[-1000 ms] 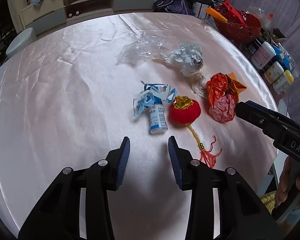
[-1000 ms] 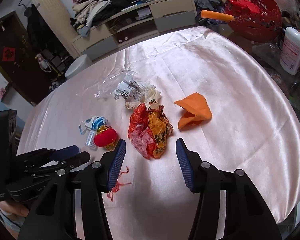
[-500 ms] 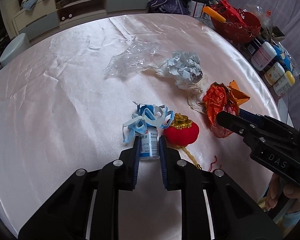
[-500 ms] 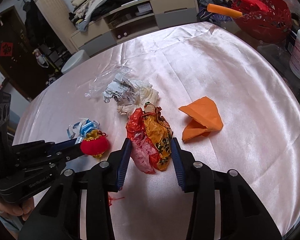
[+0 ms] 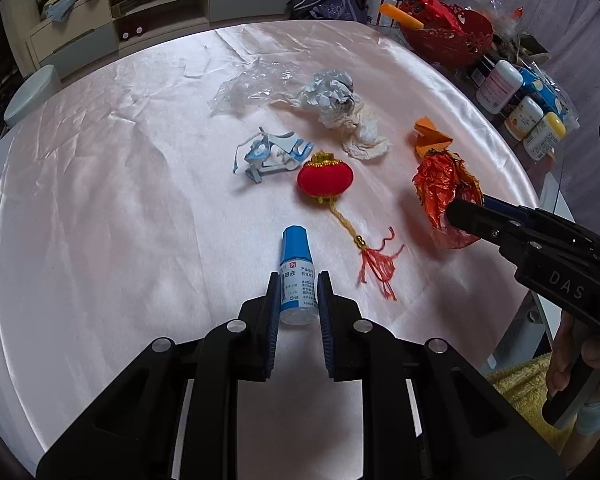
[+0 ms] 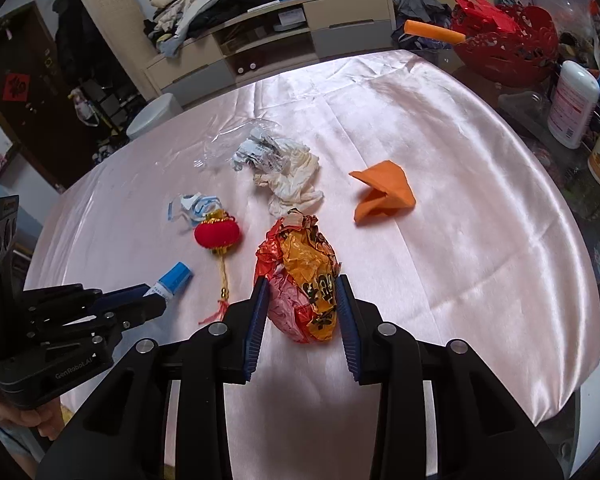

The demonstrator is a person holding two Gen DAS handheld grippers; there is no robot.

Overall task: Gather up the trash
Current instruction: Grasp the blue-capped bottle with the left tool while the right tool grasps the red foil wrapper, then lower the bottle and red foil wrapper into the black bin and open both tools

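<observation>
My left gripper (image 5: 299,278) is shut on a small blue-capped eye-drop bottle (image 5: 294,248), held just above the pink tablecloth (image 5: 100,200). The jaws of my right gripper (image 6: 302,282) are closing, and their pads press both sides of a crumpled red-and-orange wrapper (image 6: 300,256). Loose on the cloth lie a red lantern ornament (image 5: 326,178) with a tassel, a blue-and-white mask scrap (image 5: 270,154), crumpled paper (image 5: 328,94), a whitish tissue (image 5: 364,136), clear plastic film (image 5: 252,88) and folded orange paper (image 6: 384,194).
A red cut-out basket (image 6: 508,40) and several bottles (image 6: 572,104) crowd the right rim of the round table. A cluttered low cabinet (image 6: 300,36) and a white stool (image 6: 152,120) stand beyond the far edge. A person's hand (image 5: 572,360) grips the right tool's handle.
My left jaws shut on the bottle and drew it back, away from the mask scrap and lantern. My right jaws narrowed around the wrapper until both pads touch it.
</observation>
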